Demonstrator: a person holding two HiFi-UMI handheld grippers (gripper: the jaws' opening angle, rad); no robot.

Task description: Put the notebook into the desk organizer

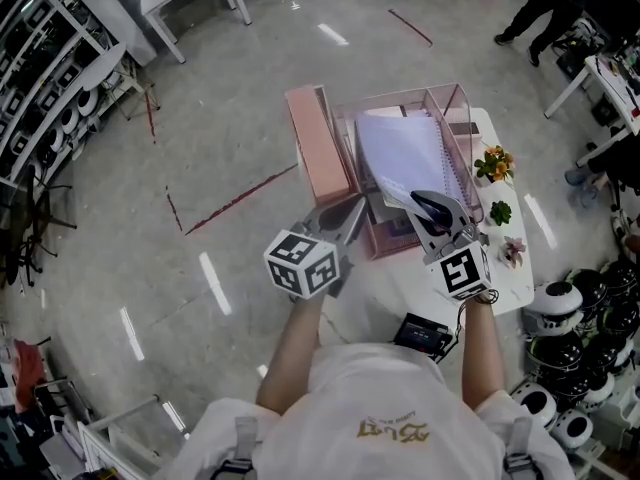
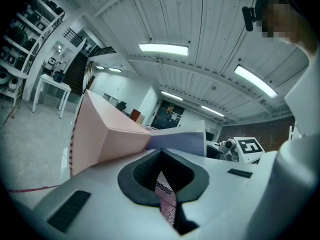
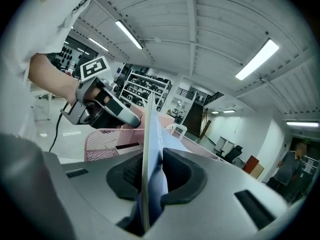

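A pink desk organizer (image 1: 318,146) with mesh and clear walls stands on a small white table (image 1: 505,280). A pale lilac spiral notebook (image 1: 405,153) leans upright inside it. My left gripper (image 1: 352,214) is shut on the organizer's pink mesh wall (image 2: 167,199), at its near left corner. My right gripper (image 1: 426,204) holds the notebook's near edge; in the right gripper view the notebook (image 3: 150,149) stands edge-on between the pads, which touch it on both sides. In the right gripper view the left gripper (image 3: 107,109) shows over the mesh (image 3: 107,140).
Small potted plants (image 1: 494,164) line the table's right side. A black device (image 1: 425,335) lies at its near edge. Helmets (image 1: 560,303) are stacked at the lower right, shelving (image 1: 45,88) stands at the left, and a person (image 1: 540,8) walks at the far right.
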